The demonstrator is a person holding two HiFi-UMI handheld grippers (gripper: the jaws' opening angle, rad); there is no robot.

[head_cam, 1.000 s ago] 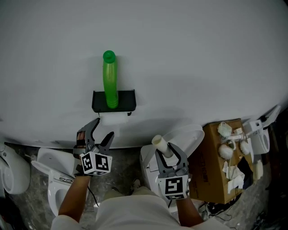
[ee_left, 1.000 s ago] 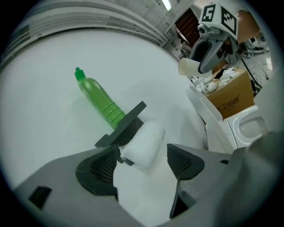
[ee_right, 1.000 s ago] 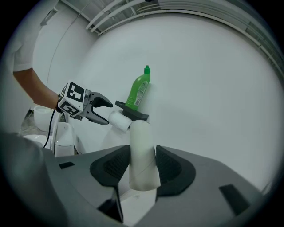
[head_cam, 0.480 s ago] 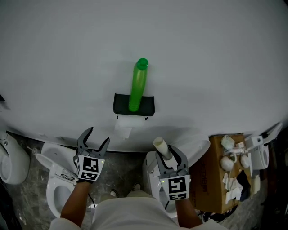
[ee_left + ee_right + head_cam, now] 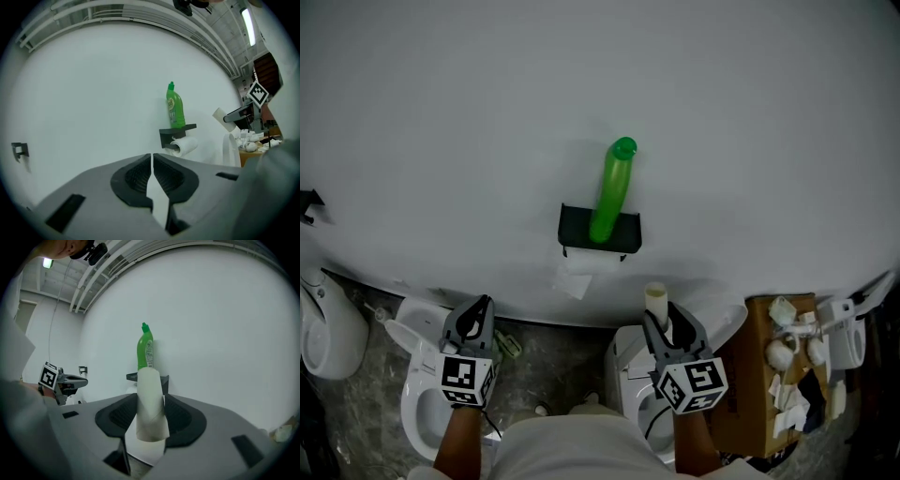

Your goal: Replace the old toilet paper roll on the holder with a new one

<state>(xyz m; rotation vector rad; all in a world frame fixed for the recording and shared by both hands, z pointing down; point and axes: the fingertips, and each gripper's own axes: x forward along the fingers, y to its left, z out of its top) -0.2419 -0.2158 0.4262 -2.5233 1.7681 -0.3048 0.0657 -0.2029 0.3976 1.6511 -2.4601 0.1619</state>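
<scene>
Roll [image 5: 592, 260] sits on the wall holder [image 5: 574, 225] mid-frame, with a bottle [image 5: 612, 187] parked on top. Right claw [image 5: 664, 326] pinches the bare tube [image 5: 151, 404], so I'd guess it's headed for the trash. Left claw [image 5: 476, 307] is closing on nothing. White wall [image 5: 441, 141], toilets [image 5: 422, 375] below, box [image 5: 759, 375] lower right.

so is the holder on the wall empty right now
No, a white toilet paper roll hangs on the black holder beneath the green bottle.

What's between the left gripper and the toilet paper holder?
Only bare white wall, per the head view. The left gripper, jaws closing on nothing, is apart from the holder.
</scene>
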